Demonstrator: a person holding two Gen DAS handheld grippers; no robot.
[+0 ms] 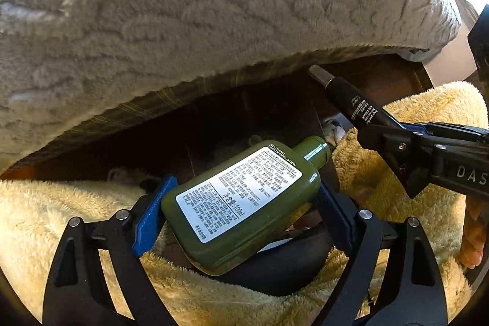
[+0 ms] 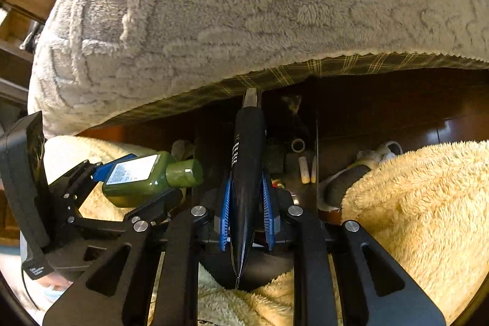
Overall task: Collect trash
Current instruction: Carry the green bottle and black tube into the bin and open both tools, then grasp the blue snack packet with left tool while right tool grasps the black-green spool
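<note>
My left gripper (image 1: pixel 241 213) is shut on a green lotion bottle (image 1: pixel 241 203) with a white label, its cap pointing up and to the right. The bottle also shows in the right wrist view (image 2: pixel 143 176) at the left, held by the left gripper (image 2: pixel 134 173). My right gripper (image 2: pixel 247 203) is shut on a black tube (image 2: pixel 247 167) with a silver cap, pointing straight ahead. In the left wrist view the black tube (image 1: pixel 351 100) sticks up and to the left out of the right gripper (image 1: pixel 382 127). Both grippers hover over a yellow fleece blanket (image 1: pixel 61 219).
A grey plush bed cover (image 1: pixel 214 5) overhangs a dark gap under the bed (image 2: pixel 397 106). The yellow fleece (image 2: pixel 412 203) lies at right. Small items lie in the gap: two pale sticks (image 2: pixel 307 170), a ring (image 2: pixel 298 145), a grey sock (image 2: pixel 351 176).
</note>
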